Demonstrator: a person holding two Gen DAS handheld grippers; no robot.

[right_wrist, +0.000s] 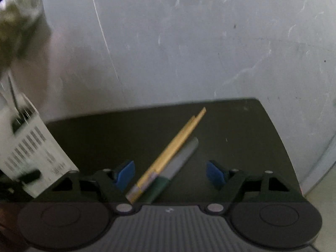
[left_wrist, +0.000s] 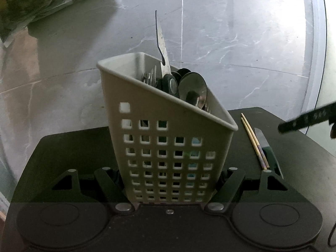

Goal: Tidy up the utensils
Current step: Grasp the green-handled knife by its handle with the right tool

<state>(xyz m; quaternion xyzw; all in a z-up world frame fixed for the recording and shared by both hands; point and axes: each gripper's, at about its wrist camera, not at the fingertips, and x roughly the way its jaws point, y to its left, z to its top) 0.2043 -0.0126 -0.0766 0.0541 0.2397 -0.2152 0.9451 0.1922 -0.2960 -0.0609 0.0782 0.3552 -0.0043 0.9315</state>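
Note:
A beige perforated utensil holder (left_wrist: 168,147) stands on a black mat (left_wrist: 63,151), and my left gripper (left_wrist: 172,174) is shut on its lower sides. Spoons (left_wrist: 193,86), forks (left_wrist: 150,76) and an upright blade (left_wrist: 162,48) stick out of the holder. A pair of wooden chopsticks (left_wrist: 254,142) and a green-handled knife (left_wrist: 265,147) lie on the mat to its right. In the blurred right wrist view, my right gripper (right_wrist: 170,174) is open just above the mat. The chopsticks (right_wrist: 174,145) and knife (right_wrist: 180,161) lie between its blue pads (right_wrist: 126,174), untouched. The holder (right_wrist: 35,153) shows at the left edge.
The mat (right_wrist: 231,136) lies on a grey marbled surface (left_wrist: 231,42). A clear plastic bag with greenish contents (left_wrist: 31,4) sits at the far left. A blurred black bar (left_wrist: 304,121) reaches in from the right edge of the left wrist view.

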